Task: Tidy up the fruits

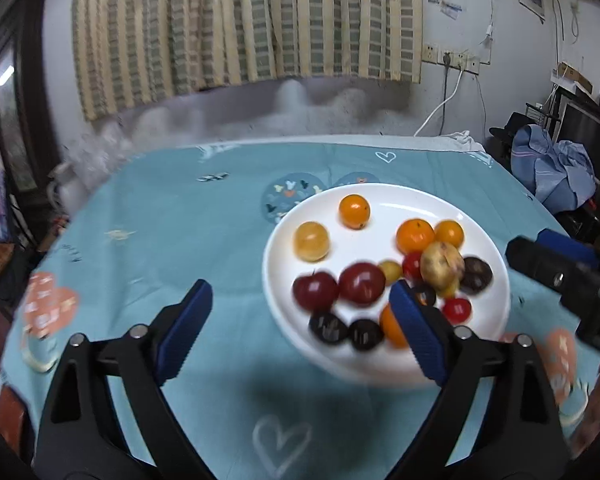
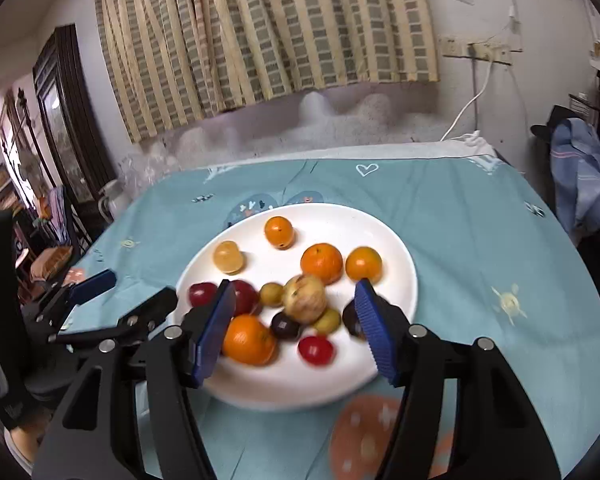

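Blue ribbed pads line both tools. The right gripper (image 2: 296, 320) hangs spread wide over the near part of the white plate (image 2: 396, 264), nothing between its fingers; an orange (image 2: 247, 339) lies just by its left pad. The left gripper (image 1: 300, 316), also spread and empty, hovers at the plate's eight o'clock edge. Farther back, a small orange (image 2: 278, 232) sits at twelve o'clock. The teal tablecloth (image 2: 460, 216) runs to a striped curtain (image 2: 260, 28).
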`<state>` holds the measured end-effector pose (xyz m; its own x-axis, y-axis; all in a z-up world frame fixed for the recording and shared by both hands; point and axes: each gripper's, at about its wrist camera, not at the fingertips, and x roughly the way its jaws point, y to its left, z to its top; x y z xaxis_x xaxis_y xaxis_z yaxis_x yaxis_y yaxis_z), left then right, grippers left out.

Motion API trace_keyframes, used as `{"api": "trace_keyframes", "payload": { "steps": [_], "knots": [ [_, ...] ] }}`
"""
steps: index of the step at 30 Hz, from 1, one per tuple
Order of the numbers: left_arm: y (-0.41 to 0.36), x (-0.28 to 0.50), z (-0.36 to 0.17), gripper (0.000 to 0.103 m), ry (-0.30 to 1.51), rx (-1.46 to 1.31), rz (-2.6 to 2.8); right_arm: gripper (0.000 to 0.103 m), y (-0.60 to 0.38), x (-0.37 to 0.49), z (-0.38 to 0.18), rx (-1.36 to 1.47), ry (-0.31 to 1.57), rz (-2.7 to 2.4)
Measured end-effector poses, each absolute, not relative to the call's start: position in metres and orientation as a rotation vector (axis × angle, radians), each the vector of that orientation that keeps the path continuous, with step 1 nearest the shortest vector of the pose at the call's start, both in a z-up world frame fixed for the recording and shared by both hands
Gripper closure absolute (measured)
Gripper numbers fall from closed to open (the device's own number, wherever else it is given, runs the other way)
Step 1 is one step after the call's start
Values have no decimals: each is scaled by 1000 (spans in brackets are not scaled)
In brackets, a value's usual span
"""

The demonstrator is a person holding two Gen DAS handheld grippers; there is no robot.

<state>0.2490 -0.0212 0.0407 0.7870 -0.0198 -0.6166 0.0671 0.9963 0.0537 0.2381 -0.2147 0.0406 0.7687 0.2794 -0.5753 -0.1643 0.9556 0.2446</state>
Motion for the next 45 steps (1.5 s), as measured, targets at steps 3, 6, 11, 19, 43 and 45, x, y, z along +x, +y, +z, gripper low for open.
{"api": "trace_keyframes", "payload": {
  "steps": [3, 6, 11, 19, 43, 45],
  "knots": [
    [-21, 206, 42, 2, 649, 88, -35, 11, -212, 203, 40, 181, 649, 209],
    [-20, 168, 33, 2, 641, 66, -30, 1, -205, 165, 33, 115, 587, 138],
    [-27, 142, 9, 2, 655, 112, -33, 1, -201, 142, 19, 46, 564, 103],
    [-22, 132, 22, 2, 597, 68, -54, 1, -204, 147, 17, 42, 572, 58],
    [-14, 130, 26, 2, 598, 25, -34, 1, -203, 141, 19, 34, 560, 29],
    [-14, 129, 26, 2, 591, 31, -32, 1, -202, 141, 18, 32, 568, 28]
  ]
}}
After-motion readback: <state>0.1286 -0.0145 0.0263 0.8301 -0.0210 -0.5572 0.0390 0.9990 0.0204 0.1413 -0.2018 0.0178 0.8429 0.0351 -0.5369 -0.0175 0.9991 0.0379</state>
